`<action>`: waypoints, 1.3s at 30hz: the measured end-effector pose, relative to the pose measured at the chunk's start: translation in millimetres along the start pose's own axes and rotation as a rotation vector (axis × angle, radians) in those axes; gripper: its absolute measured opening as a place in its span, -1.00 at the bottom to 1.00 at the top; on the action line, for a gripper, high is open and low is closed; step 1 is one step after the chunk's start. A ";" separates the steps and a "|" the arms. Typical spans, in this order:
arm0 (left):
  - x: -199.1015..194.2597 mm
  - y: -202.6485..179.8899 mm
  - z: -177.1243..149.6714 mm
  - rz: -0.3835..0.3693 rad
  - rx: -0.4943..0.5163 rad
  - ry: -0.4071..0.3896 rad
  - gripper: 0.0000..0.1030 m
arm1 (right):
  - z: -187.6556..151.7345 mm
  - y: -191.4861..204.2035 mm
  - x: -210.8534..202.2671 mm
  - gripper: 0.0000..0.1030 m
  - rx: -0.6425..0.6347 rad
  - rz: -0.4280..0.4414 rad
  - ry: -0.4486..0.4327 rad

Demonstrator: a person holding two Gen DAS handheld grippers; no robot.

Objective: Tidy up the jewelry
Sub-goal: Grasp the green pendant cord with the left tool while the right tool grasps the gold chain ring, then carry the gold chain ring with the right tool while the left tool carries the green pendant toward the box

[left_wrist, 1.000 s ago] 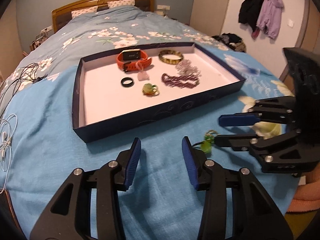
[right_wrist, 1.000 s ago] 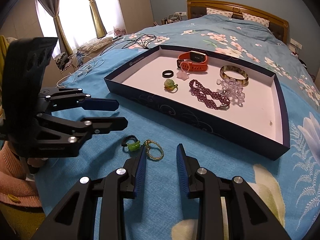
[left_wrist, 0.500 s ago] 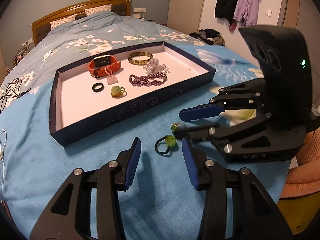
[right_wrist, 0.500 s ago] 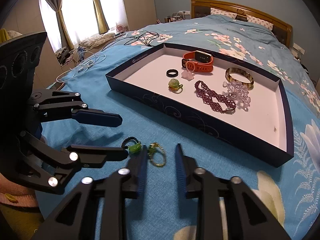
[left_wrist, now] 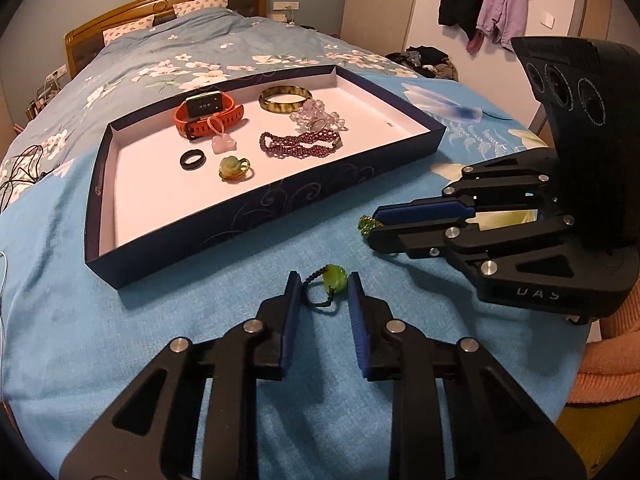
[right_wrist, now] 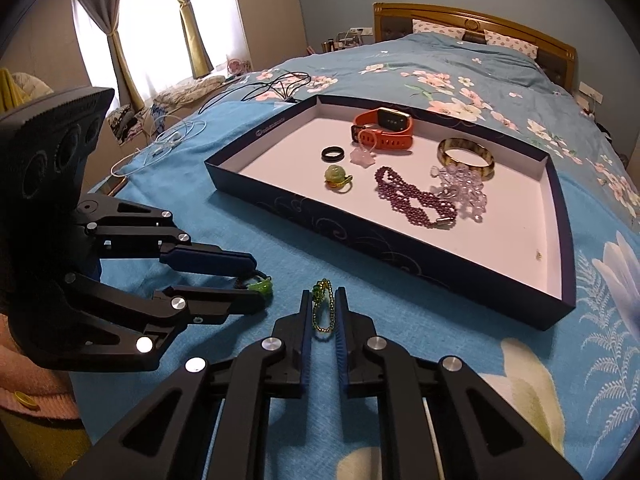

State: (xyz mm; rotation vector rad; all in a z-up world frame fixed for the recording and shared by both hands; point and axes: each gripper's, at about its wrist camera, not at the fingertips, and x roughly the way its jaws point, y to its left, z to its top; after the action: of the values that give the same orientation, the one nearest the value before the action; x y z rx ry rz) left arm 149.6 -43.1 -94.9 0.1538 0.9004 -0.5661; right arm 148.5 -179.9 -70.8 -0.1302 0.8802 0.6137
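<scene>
A dark blue tray with a white floor lies on the blue bedspread and holds an orange watch, a bangle, a purple bead bracelet, a black ring and a green ring. My left gripper is open around a green-bead cord ring on the bedspread. My right gripper is shut on a gold-and-green chain ring; it shows in the left wrist view too.
The tray also shows in the right wrist view, just beyond both grippers. White and black cables lie on the bed's left side. The bed edge and an orange cushion are close behind my right gripper.
My left gripper moved forward so its fingers now flank the green-bead ring. My right gripper closed on the gold chain ring.
</scene>
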 end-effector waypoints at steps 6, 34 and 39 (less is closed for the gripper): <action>-2.1 1.0 0.0 -0.006 -0.017 -0.012 -0.58 | -1.4 -4.2 -5.4 -0.82 0.022 -0.004 -0.021; -43.5 13.5 16.7 0.010 -0.073 -0.156 -0.58 | 4.5 -22.9 -40.8 -0.82 0.098 -0.031 -0.152; -48.8 14.6 21.7 0.015 -0.075 -0.176 -0.58 | 7.7 -26.3 -44.5 -0.82 0.102 -0.043 -0.169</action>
State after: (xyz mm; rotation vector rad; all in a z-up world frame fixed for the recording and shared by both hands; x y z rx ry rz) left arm 148.7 -19.0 -45.1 0.0422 0.7474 -0.5225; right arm 147.0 -218.8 -35.9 -0.0048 0.7414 0.5306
